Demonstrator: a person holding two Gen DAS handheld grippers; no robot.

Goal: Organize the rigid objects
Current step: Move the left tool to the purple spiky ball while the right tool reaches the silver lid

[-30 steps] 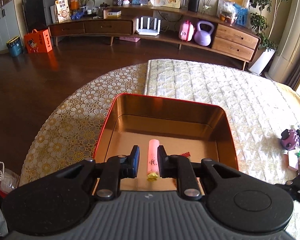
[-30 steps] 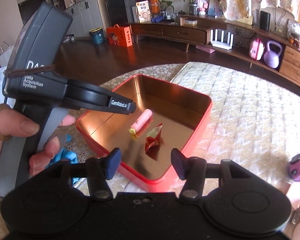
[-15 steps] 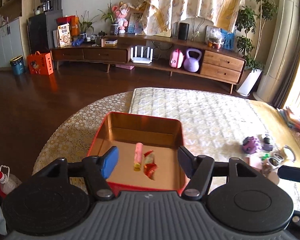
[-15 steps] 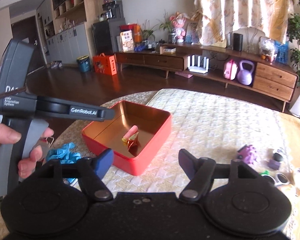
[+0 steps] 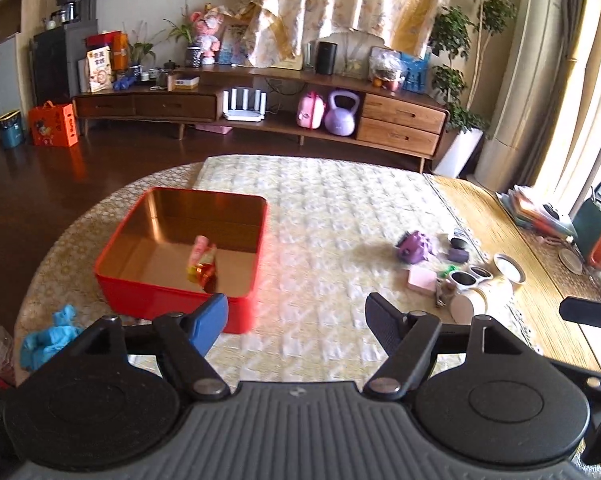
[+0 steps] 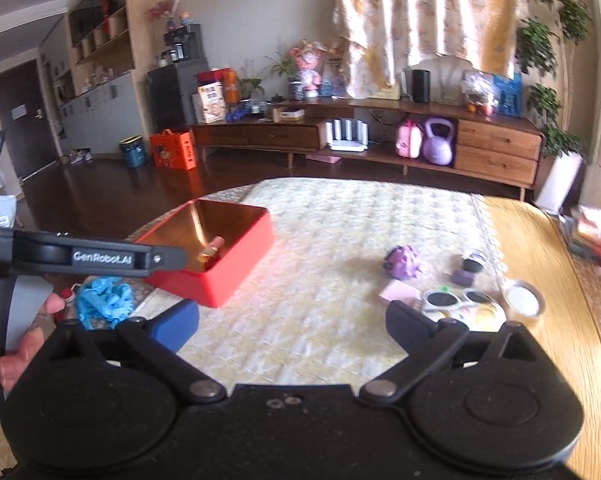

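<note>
A red tin box (image 5: 236, 308) (image 6: 236, 256) with a gold inside sits at the table's left. In it lie a pink tube (image 5: 198, 249) and a red-gold wrapped piece (image 5: 202, 274). My left gripper (image 5: 296, 322) is open and empty, above and behind the box's near right corner. My right gripper (image 6: 292, 322) is open and empty over the cream cloth. At the right lie a purple toy (image 5: 414, 246) (image 6: 404, 262), a pink block (image 5: 422, 280), white sunglasses (image 6: 456, 300), a small purple cube (image 6: 462, 277) and a round lid (image 6: 522, 298).
A blue crumpled glove (image 5: 46, 340) (image 6: 102, 298) lies left of the box. The left hand-held unit (image 6: 80, 258) reaches across the right wrist view. Books and an orange-green object (image 5: 598, 236) sit at the bare wooden far right. The table edge curves at the left.
My left gripper let go of the pink tube in the box, opened wide and drew back and up. Both grippers pulled away from the box, toward the right.
</note>
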